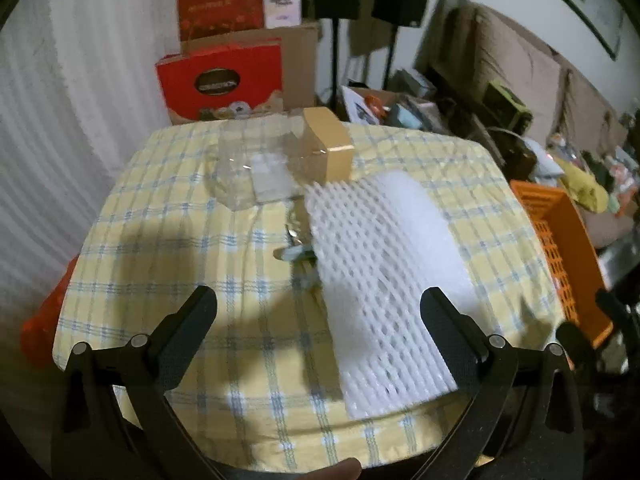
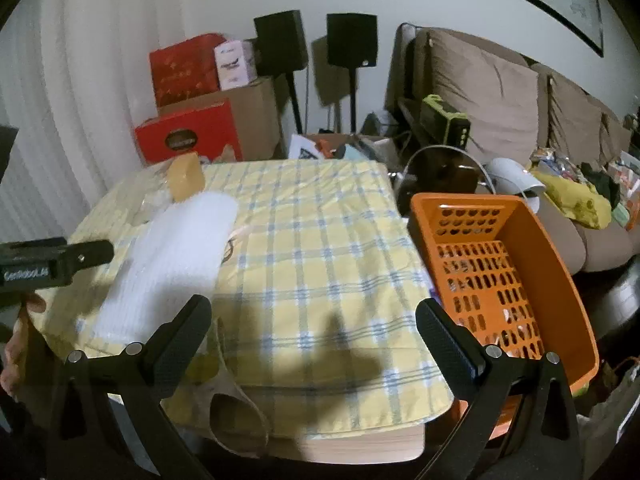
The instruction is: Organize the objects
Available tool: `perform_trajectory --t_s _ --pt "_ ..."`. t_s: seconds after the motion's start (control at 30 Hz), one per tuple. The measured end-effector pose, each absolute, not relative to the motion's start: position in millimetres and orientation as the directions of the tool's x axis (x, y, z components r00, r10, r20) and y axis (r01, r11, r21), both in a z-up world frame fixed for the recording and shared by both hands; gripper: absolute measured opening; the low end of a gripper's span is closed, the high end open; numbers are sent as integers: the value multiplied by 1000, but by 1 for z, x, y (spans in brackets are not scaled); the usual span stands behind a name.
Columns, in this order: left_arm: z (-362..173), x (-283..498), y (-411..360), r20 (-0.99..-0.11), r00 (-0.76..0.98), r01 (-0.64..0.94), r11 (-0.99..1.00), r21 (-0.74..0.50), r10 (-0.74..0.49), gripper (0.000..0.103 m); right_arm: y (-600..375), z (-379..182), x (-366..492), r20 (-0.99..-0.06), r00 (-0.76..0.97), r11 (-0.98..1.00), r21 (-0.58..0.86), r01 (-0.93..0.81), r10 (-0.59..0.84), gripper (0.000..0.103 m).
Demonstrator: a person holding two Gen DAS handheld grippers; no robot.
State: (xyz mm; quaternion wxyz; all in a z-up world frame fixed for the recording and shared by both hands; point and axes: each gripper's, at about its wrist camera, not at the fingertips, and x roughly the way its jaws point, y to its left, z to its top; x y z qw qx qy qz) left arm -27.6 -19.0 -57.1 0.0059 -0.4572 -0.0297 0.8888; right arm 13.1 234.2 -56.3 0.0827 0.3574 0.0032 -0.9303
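Soft checked cloth (image 1: 168, 264) (slightly creased), white foam netting (image 1: 376, 280), glossy clear plastic box (image 1: 256, 168), perforated orange plastic basket (image 2: 556, 264).

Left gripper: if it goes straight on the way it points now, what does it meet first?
Probably the checked tablecloth, beside the white foam net. The left gripper is open and empty; depth is unclear.

Both fisheye views are dim and warm-toned, with dark vignetted corners and bowed edges. Soft motion blur smears the white foam mesh sheet (image 1: 384, 280) and the distant clutter. Gripper-shaped shadows fall across the yellow-and-blue checked tablecloth (image 2: 320, 240), so the light comes from behind.
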Motion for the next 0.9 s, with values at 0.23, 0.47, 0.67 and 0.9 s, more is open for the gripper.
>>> perform_trajectory --t_s 0.23,0.47,0.67,0.9 --pt "-72 -36 -24 -844 -534 38 -996 -77 45 93 219 -65 12 -681 -712 -979 39 198 -171 103" --pt "-73 -36 -23 -843 -537 32 -997 -75 46 93 201 -76 10 -704 -683 -965 13 262 -195 103" --pt "-73 -37 -23 -838 -544 35 -997 -62 33 93 180 -85 10 -717 -654 -940 5 340 -240 100" --pt "-76 -41 -22 -838 -546 32 -998 -53 27 93 153 -102 10 -729 -614 -897 1 443 -304 85"
